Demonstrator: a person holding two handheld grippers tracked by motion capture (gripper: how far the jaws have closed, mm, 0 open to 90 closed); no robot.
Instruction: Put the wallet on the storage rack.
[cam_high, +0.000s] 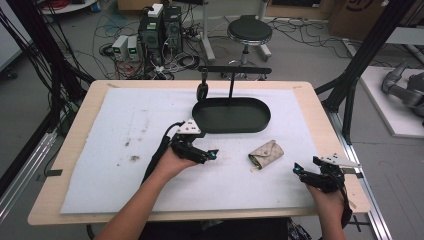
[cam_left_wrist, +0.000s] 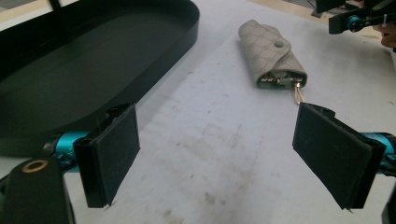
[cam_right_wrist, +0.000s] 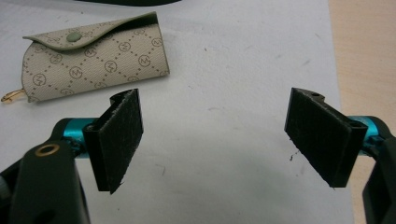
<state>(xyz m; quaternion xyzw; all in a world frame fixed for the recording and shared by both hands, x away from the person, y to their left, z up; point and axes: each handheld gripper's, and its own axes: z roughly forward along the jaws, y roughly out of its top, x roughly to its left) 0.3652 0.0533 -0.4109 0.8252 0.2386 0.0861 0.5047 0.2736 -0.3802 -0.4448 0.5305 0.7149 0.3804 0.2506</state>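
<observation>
The beige monogram-patterned fabric key pouch (cam_high: 266, 153) is seen ungrasped on the white foam mat (cam_high: 120, 165), between the wide-open left gripper (cam_high: 212, 153) and right gripper (cam_high: 298, 170); pickup is judged pending.

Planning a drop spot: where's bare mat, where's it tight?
Free: the mat left of the left gripper, and the strip between pouch and right gripper. Tight: the gap between tray, left gripper and pouch.

Lab: floor cables (cam_high: 125, 20), PC towers (cam_high: 161, 27), stool (cam_high: 249, 31), alu frame (cam_high: 367, 50).
</observation>
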